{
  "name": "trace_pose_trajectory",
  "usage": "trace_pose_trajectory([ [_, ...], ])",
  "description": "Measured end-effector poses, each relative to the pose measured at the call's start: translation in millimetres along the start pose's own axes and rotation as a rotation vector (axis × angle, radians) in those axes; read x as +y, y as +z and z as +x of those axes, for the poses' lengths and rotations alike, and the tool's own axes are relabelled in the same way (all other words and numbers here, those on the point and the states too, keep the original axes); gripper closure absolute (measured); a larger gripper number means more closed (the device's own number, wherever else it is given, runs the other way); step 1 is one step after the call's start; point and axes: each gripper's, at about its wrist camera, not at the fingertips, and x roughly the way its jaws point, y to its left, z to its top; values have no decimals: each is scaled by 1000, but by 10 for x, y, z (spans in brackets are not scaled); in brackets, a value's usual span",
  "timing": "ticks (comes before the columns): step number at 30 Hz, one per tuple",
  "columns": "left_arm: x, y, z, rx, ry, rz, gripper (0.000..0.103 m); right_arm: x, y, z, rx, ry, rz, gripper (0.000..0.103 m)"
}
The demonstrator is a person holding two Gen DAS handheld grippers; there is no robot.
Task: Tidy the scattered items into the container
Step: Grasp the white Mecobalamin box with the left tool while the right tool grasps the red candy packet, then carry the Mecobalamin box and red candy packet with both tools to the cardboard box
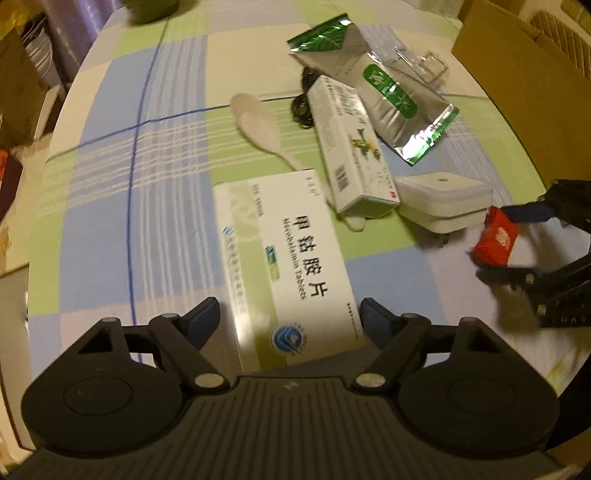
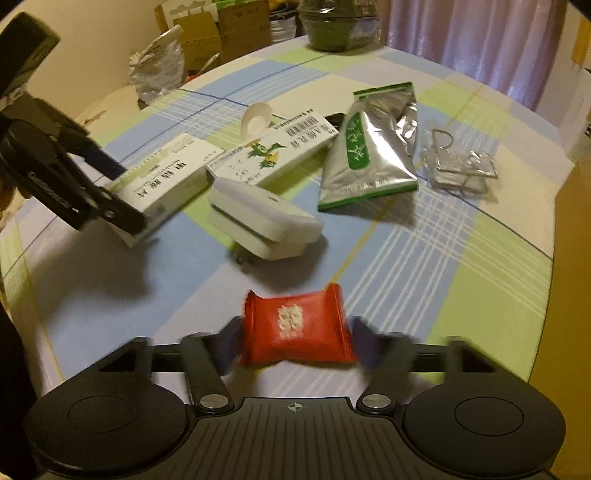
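My left gripper (image 1: pixel 290 310) is open, its jaws straddling the near end of a white medicine box (image 1: pixel 288 258) that lies on the checked tablecloth, with a thin gap on each side. The right wrist view has this gripper (image 2: pixel 131 195) at the left, around the same box (image 2: pixel 166 181). My right gripper (image 2: pixel 295 332) is shut on a red candy packet (image 2: pixel 295 328), held just above the cloth. The left wrist view shows that gripper (image 1: pixel 517 243) and the packet (image 1: pixel 495 240) at the right edge. A brown cardboard box (image 1: pixel 517 81) stands at the table's far right.
Scattered on the cloth are a white spoon (image 2: pixel 255 118), a second medicine box with a green plant print (image 2: pixel 273 151), a white plug adapter (image 2: pixel 262 221), a silver-green pouch (image 2: pixel 369 155), clear clips (image 2: pixel 458 166) and black hair ties (image 1: pixel 303 107). A dark bowl (image 2: pixel 332 29) sits far back.
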Motion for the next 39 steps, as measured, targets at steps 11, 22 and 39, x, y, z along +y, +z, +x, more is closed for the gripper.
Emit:
trace_pose_trajectory([
  [11,-28,172,117,-47,43,-72,20,17,35,63,-13,-16,23,25],
  [22,-42,24,59,-5,64,-45,36,-16,-23,-63,-21,-39,77,54],
  [39,-224,-205,-492,-58,26,-46,36,151,-210,-648,-74,-82,170,55],
])
